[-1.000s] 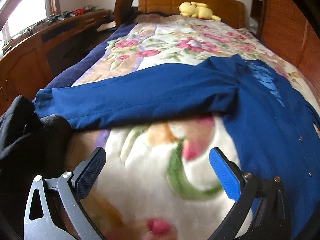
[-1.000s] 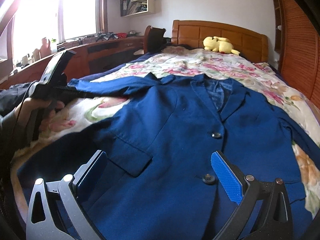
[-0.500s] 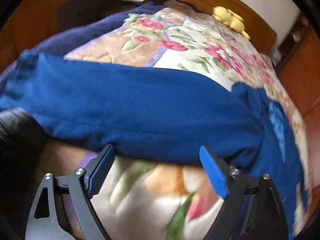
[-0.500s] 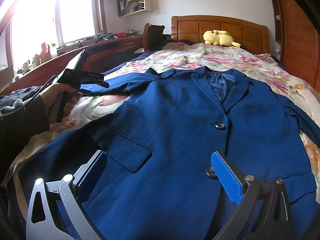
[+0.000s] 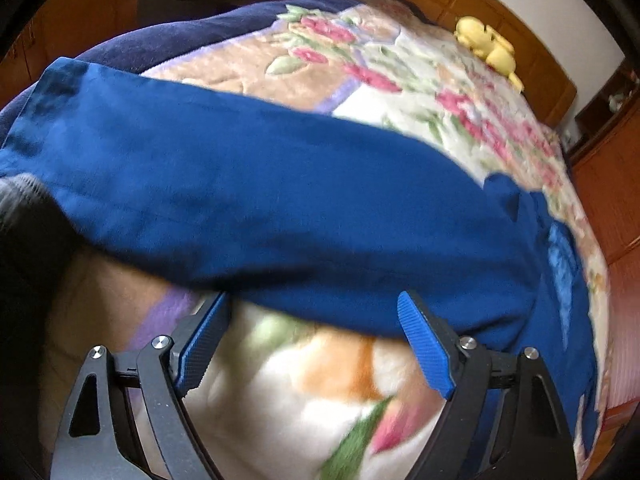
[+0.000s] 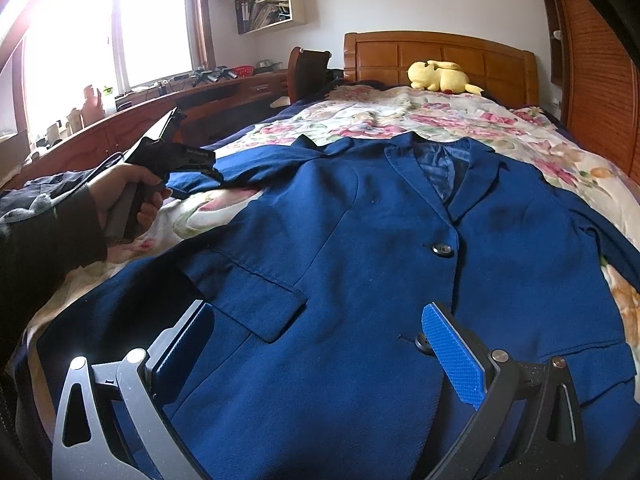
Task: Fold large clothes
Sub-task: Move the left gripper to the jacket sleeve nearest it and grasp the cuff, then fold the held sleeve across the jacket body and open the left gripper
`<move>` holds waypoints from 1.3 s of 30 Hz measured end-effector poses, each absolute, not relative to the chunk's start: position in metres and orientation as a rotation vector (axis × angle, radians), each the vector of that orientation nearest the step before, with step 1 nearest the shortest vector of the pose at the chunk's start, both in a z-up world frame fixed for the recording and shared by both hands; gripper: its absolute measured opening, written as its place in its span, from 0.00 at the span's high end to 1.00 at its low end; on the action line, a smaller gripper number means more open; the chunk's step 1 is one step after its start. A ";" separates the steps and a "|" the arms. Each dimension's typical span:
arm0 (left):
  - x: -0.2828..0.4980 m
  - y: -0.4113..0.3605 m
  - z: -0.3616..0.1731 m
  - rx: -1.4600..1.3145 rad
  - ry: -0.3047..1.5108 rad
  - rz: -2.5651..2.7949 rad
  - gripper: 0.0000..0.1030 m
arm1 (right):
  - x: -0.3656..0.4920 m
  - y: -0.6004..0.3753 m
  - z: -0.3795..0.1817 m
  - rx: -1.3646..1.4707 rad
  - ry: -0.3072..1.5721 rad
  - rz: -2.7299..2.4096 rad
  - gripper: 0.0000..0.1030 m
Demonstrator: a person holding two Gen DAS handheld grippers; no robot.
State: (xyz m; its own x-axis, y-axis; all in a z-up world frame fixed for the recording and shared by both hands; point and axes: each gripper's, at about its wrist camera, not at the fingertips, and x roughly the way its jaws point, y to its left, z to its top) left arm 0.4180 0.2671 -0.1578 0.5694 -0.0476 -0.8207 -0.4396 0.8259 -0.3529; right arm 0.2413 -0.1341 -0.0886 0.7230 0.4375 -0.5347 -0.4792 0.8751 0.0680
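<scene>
Left gripper (image 5: 316,312): jaws closing, pads not yet pressing; sleeve (image 5: 260,196) edge between the tips.
Right gripper (image 6: 320,336): jaws wide, empty, over the jacket front.
Jacket (image 6: 380,248): flat, face up, on floral blanket (image 6: 400,116).

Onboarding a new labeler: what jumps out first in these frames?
A blue blazer lies face up, buttoned, across the floral blanket, one sleeve stretched out sideways. The left gripper sits at that sleeve's near edge, jaws closing but not yet pinching cloth; the right gripper hovers open over the blazer's lower front. A yellow plush toy rests by the wooden headboard.
</scene>
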 end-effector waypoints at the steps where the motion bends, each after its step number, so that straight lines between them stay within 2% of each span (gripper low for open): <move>1: 0.420 0.269 -0.156 -0.581 0.934 0.245 0.38 | 0.241 -0.134 -0.089 -0.075 0.571 0.507 0.00; 2: 0.424 0.272 -0.155 -0.575 0.930 0.256 0.52 | 0.241 -0.134 -0.089 -0.073 0.573 0.507 0.00; 3: 0.427 0.273 -0.154 -0.563 0.936 0.264 0.72 | 0.242 -0.134 -0.089 -0.071 0.574 0.508 0.00; 6: 0.439 0.271 -0.153 -0.501 0.959 0.231 0.88 | 0.243 -0.134 -0.090 -0.066 0.584 0.514 0.00; 9: 0.445 0.261 -0.142 -0.424 0.963 0.242 0.93 | 0.246 -0.134 -0.092 -0.063 0.599 0.520 0.00; 19: 0.400 0.157 -0.050 -0.114 0.856 0.060 0.94 | 0.241 -0.140 -0.087 -0.027 0.578 0.528 0.00; 26: 0.369 0.084 -0.014 0.021 0.874 -0.069 0.93 | 0.248 -0.163 -0.084 0.063 0.608 0.564 0.00; 28: 0.361 0.073 -0.012 0.042 0.873 -0.089 0.82 | 0.248 -0.166 -0.084 0.064 0.607 0.550 0.00; 31: 0.344 0.061 -0.008 0.082 0.848 -0.117 0.73 | 0.247 -0.167 -0.084 0.062 0.600 0.538 0.00; 39: 0.279 0.069 -0.020 0.057 0.845 -0.106 0.71 | 0.243 -0.163 -0.081 0.060 0.599 0.550 0.00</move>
